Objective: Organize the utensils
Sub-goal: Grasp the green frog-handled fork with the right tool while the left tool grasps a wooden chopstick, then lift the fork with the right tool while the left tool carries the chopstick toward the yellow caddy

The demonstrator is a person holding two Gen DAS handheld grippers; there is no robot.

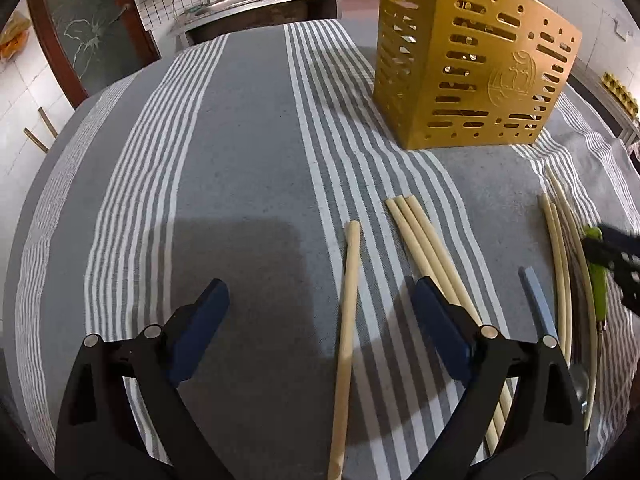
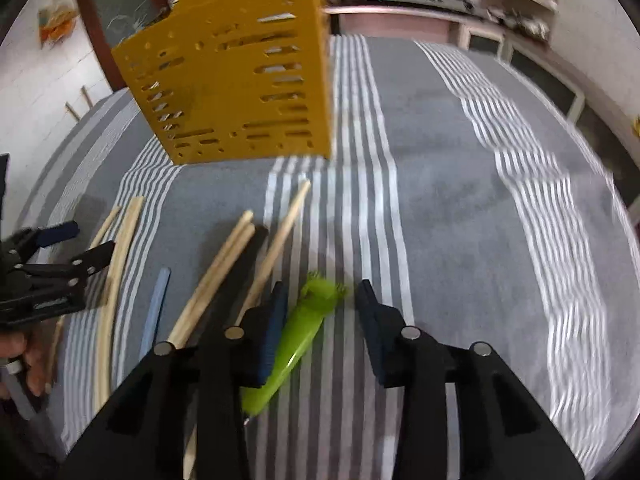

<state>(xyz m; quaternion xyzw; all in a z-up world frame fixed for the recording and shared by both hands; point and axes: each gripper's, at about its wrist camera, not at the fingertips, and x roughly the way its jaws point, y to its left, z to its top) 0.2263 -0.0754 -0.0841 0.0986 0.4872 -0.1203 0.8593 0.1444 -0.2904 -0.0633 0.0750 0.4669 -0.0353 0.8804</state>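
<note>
Left-wrist view: the left claw stands released and wide over the striped cloth covering the desk. A single chopstick lies between its fingers, untouched. A bundle of three chopsticks lies beside and under the finger at 3 o'clock. The yellow slotted holder stands upright at 1 o'clock. A blue stick and more pale chopsticks lie at 3 o'clock.

Right-wrist view (blurred): the right claw is partly closed around the green brush, which lies on the cloth touching the finger at 9 o'clock. The other finger stands clear, so nothing is grasped. The left claw appears at 9 o'clock.
</note>
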